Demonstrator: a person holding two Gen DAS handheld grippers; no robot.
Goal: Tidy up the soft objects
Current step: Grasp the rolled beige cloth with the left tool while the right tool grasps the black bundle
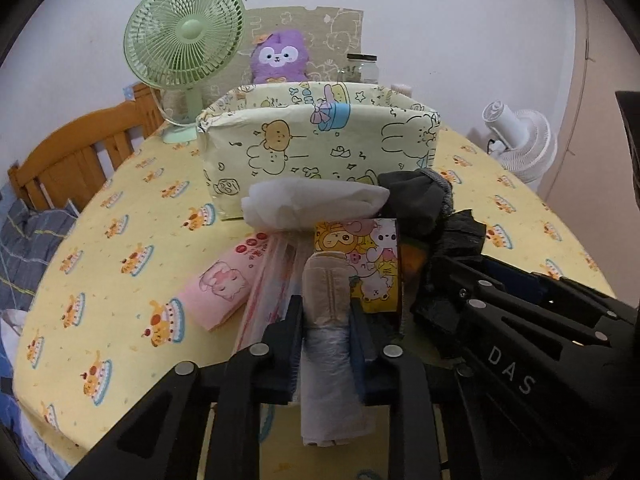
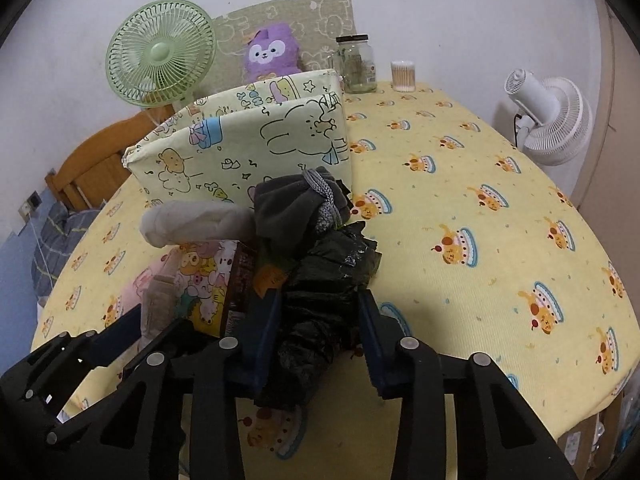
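In the left wrist view my left gripper [image 1: 323, 312] is shut on a roll of pale plastic bags [image 1: 325, 292] that lies lengthwise between its pads. My right gripper [image 2: 320, 312] is shut on a crumpled black plastic bag [image 2: 324, 276]. Both lie in a pile on the yellow tablecloth [image 2: 460, 200], along with a folded white cloth [image 1: 316, 200], a dark grey cloth [image 2: 296, 204], a pink packet [image 1: 224, 284] and a cartoon-printed box [image 1: 360, 264]. Just behind the pile a pale fabric storage bin [image 1: 320, 136] with cartoon prints stands open-topped.
A green desk fan [image 1: 184, 36], a purple plush toy [image 1: 280, 56] and a glass jar [image 2: 356, 64] stand behind the bin. A tub of cotton swabs [image 2: 403, 76] sits at the back. A white fan [image 2: 548, 116] is off the table's right side, a wooden bed rail [image 1: 80, 152] off its left.
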